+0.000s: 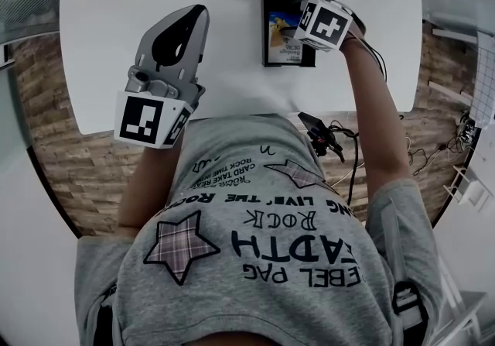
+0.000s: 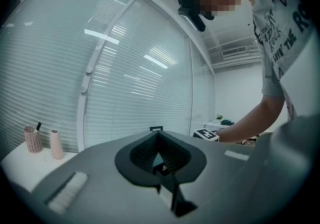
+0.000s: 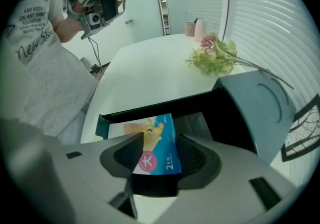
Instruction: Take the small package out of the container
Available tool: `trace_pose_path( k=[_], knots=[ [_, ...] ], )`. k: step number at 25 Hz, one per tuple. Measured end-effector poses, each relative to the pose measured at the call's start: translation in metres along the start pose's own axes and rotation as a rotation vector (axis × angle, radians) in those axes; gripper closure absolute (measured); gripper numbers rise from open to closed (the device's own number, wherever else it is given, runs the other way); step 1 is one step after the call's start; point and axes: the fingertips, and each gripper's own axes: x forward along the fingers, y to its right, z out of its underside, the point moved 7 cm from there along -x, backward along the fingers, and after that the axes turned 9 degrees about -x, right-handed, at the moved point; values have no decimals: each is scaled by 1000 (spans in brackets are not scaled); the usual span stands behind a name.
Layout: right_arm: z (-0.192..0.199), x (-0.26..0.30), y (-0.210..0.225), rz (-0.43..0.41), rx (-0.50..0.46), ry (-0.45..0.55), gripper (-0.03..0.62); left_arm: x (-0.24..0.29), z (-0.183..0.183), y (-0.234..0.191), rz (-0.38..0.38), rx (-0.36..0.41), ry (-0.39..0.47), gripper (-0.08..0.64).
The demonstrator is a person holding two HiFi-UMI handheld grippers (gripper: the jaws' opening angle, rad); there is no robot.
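The small package [image 3: 156, 140], blue with a yellow picture, lies flat in the open dark container [image 3: 102, 120] on the white table [image 1: 116, 42]. In the head view the package [image 1: 281, 31] shows in the container's tray [image 1: 265, 54], partly under my right gripper's marker cube [image 1: 325, 23]. My right gripper [image 3: 161, 142] points steeply down over it, jaws wide open, the package showing between them; I see no pad pressing it. My left gripper [image 1: 196, 18] hangs over the table's left part, away from the container. In the left gripper view the left gripper [image 2: 158, 135] is shut on nothing.
The container's lid [image 3: 255, 107] stands open behind the tray. A sprig of flowers [image 3: 215, 55] lies beyond it. A pink pen holder [image 2: 32, 139] and a vase [image 2: 56, 144] stand at the table's far end by the blinds. Cables [image 1: 332, 139] hang by the near edge.
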Motion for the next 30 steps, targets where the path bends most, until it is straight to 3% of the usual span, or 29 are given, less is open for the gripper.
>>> trace_pose_path(
  k=[13,20,24,30],
  knots=[
    [-13,-38,-20,131,-16,39,407,4,2,4,34,1,2,551],
    [-21,-56,-35,196,-44,56,411,8,13,17,144,-12,-57,551],
    [-23,-60,-43,204,-14,71,411,8,20,20,154,7,-72,551],
    [-28,-68,-56,239,-53,44,411,10,27,25,180,21,-78,551]
  ],
)
